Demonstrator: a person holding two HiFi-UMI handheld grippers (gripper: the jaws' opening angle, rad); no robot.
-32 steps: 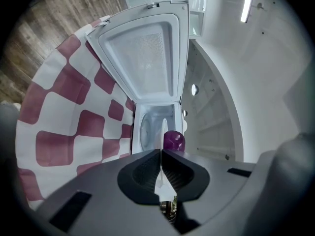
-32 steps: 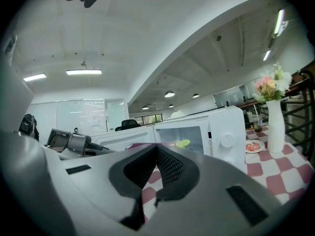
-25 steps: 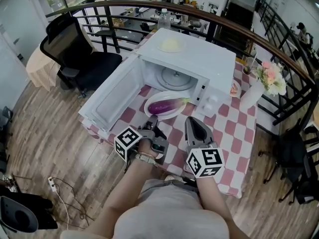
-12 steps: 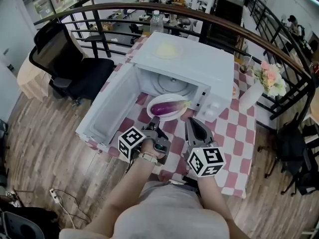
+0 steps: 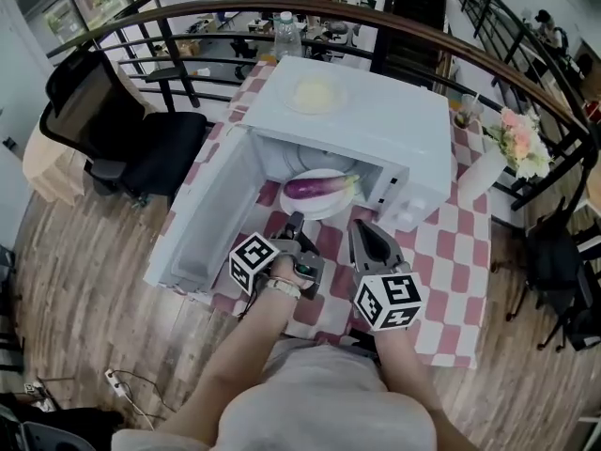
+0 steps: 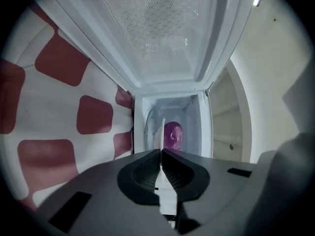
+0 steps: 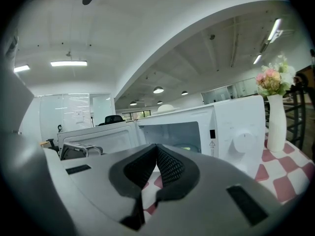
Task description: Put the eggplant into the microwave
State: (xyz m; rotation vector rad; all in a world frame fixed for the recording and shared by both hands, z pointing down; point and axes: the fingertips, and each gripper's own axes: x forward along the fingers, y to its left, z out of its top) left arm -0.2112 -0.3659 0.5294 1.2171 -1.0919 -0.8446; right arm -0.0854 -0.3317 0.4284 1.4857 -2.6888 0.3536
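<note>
The left claw [image 6: 161, 150] is closed on the near rim of a white plate [image 5: 310, 210]. Its own view shows the rim edge-on as a thin white strip pinched between the pads. The right claw [image 7: 156, 146] is closed with nothing between its pads. It sits just beside the left claw, above the checked worktop [image 5: 441, 252] and clear of the plate.

The eggplant [image 5: 317, 187] lies lengthwise on the plate, stem end to the right in the head view. The plate is at the mouth of the microwave [image 5: 376, 120], and its far edge is already under the cavity roof. The near edge is still outside, over the worktop.

The microwave door [image 5: 207, 214] is swung fully open to the left and reaches the worktop's left edge. A pale round item [image 5: 315, 90] rests on top of the microwave.

To the right of the microwave, a white vase [image 5: 481, 175] holding flowers stands on the worktop. Beyond the door, a black chair [image 5: 141, 139] stands on the wooden floor.
</note>
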